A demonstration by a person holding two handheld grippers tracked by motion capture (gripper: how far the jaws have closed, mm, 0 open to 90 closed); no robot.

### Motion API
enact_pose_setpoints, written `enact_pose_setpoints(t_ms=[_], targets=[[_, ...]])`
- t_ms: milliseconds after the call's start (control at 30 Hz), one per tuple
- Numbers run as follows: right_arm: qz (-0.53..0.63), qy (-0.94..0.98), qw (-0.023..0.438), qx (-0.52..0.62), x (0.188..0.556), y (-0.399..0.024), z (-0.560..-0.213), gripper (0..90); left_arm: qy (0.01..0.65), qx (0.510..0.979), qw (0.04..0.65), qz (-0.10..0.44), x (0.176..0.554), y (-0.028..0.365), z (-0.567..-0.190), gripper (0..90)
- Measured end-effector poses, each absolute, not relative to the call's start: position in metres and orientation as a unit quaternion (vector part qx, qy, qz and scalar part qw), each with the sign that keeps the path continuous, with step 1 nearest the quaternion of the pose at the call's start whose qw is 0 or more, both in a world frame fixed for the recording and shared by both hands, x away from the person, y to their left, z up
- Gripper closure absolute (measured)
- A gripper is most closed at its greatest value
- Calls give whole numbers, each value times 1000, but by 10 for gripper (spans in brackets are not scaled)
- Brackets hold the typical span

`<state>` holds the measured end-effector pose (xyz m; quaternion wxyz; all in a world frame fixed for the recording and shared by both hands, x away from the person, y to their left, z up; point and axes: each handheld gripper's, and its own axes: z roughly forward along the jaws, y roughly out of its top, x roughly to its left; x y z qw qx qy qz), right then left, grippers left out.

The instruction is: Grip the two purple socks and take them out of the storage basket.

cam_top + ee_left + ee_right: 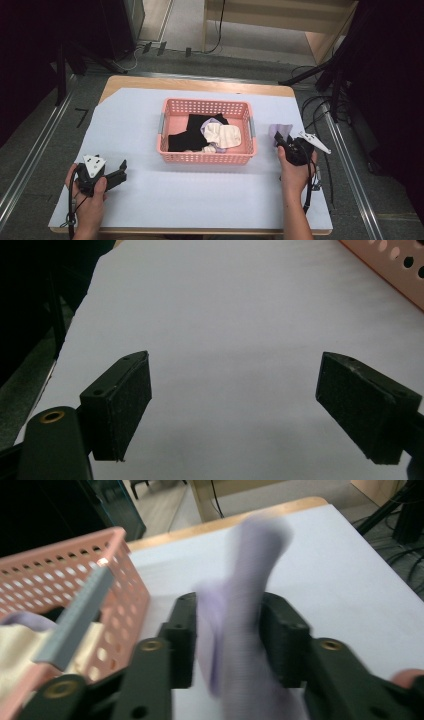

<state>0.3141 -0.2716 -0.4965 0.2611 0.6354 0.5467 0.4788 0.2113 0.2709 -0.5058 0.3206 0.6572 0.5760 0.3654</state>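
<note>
The right tongs (227, 645) straddle a pale lilac fabric sock (245, 630) — pads loosened around it — right of the pink perforated plastic basket (167, 150); the left tongs (234, 407) gape empty over the white surface (225, 315).

No legible text, label, brand, number or sign appears on the pink basket (206, 156), the clothes inside it, the white table cover (200, 190) or either gripper.
</note>
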Motion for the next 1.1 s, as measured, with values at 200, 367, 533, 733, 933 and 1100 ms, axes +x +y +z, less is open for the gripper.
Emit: enact_pose_setpoints(t_ms=[200, 367, 533, 733, 933, 1100], targets=[[510, 559, 270, 595, 308, -238, -465, 508, 576, 659, 319, 363, 211, 271, -506, 155], [522, 583, 260, 566, 310, -209, -453, 510, 576, 659, 319, 362, 211, 271, -506, 155], [523, 613, 248, 538, 317, -164, -448, 527, 575, 660, 321, 361, 212, 271, -506, 155], [504, 646, 233, 523, 324, -133, -449, 546, 575, 663, 317, 359, 212, 271, -505, 155], [468, 682, 204, 524, 333, -110, -460, 564, 575, 665, 315, 359, 212, 271, -505, 155], [447, 698, 183, 528, 336, -101, -464, 579, 573, 665, 315, 362, 212, 271, -506, 155]])
